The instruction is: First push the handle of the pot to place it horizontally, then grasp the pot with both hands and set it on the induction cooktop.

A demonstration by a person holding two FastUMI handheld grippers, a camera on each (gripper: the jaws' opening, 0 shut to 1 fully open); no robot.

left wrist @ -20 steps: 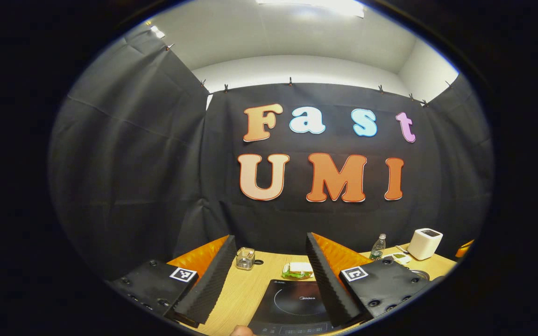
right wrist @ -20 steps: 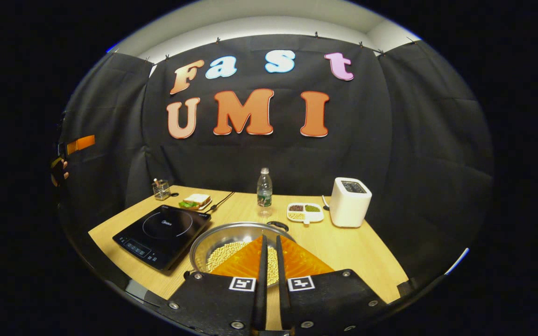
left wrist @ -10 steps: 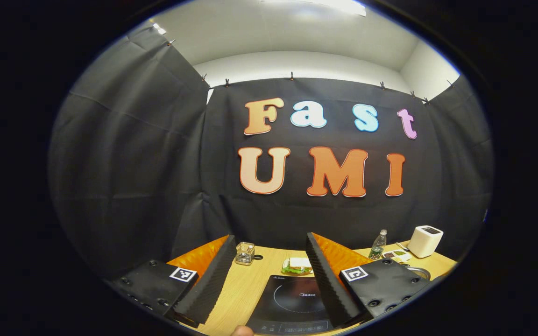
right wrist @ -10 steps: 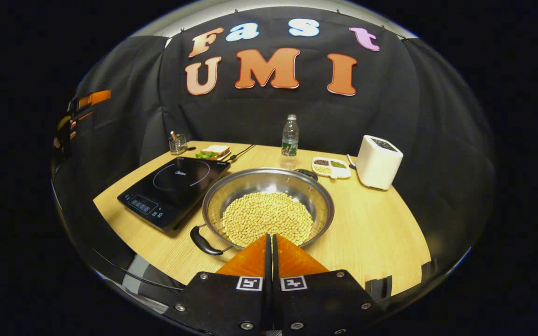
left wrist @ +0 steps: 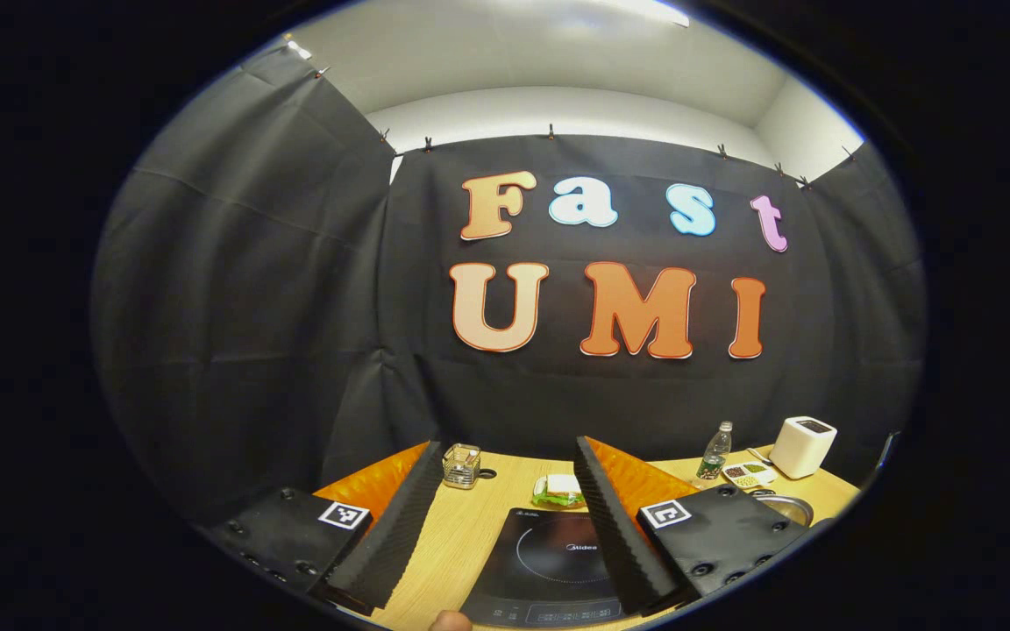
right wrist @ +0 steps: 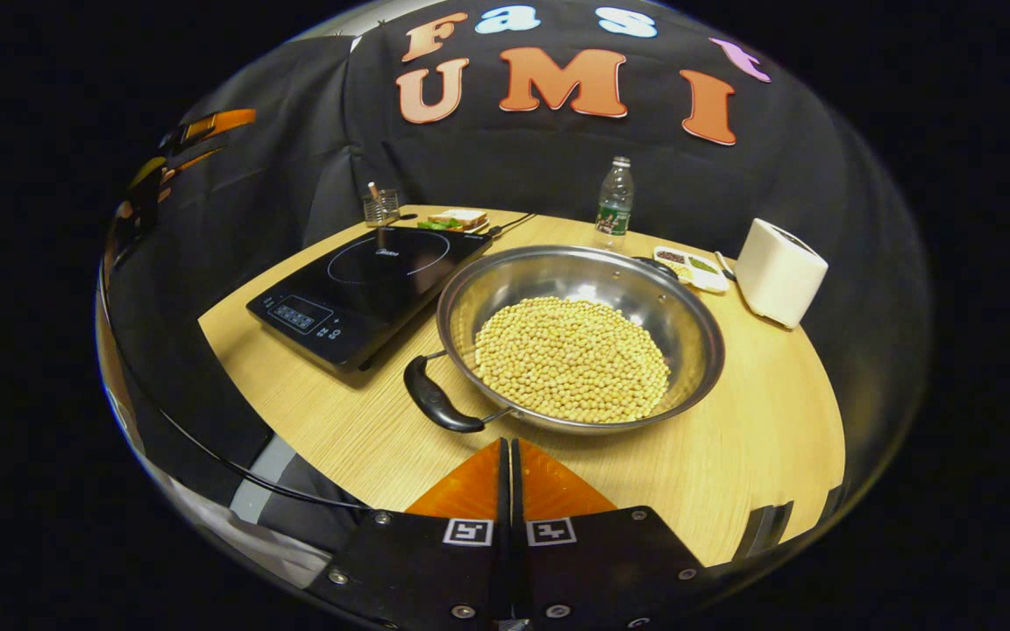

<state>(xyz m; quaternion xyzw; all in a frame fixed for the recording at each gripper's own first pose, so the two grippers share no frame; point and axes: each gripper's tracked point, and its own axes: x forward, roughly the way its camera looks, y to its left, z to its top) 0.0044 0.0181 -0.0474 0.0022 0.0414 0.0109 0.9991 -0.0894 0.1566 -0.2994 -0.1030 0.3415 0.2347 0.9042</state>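
Left gripper (left wrist: pixel 501 517) hangs w/ fingers spread, over the cooktop (right wrist: pixel 371 285). Pot (right wrist: pixel 579 337) of beans sits on the table (right wrist: pixel 759 438) just right of it, handle (right wrist: pixel 435 403) pointing near-left, not horizontal. Right gripper (right wrist: pixel 509 460), fingers pressed together, is just short of the handle. Nothing done yet; push, two-hand lift left.

You've got a shiny steel pot (right wrist: pixel 579 337) of pale yellow beans (right wrist: pixel 572 359), black handle (right wrist: pixel 437 404), beside the glossy black induction cooktop (right wrist: pixel 365 289) on light woodgrain table (right wrist: pixel 759 438).
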